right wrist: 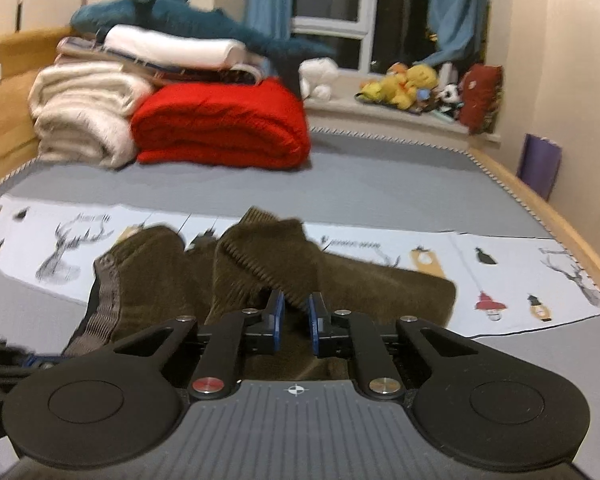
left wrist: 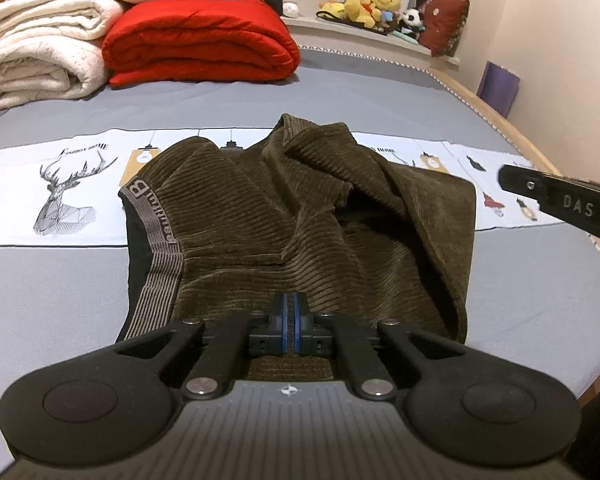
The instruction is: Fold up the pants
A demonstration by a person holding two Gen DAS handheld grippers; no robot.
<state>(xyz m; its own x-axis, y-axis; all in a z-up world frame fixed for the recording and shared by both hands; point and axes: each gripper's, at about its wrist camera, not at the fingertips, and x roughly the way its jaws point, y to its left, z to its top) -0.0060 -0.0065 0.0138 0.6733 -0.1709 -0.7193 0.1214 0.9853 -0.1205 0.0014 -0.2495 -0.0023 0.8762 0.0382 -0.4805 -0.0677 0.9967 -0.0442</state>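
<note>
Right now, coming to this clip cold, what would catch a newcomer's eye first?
The rumpled olive corduroy pants lie mid-bed on the grey sheet, across its deer-printed white band. Behind them at the left, a bright red folded blanket sits beside cream ones, with plush toys on the windowsill. The left hand-held gripper is shut at the pants' near edge; the right hand-held gripper straddles a raised fold.

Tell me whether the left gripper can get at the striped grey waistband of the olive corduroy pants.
Probably yes: the left gripper is shut at the pants' near edge, with the waistband uncovered just to its left.
</note>
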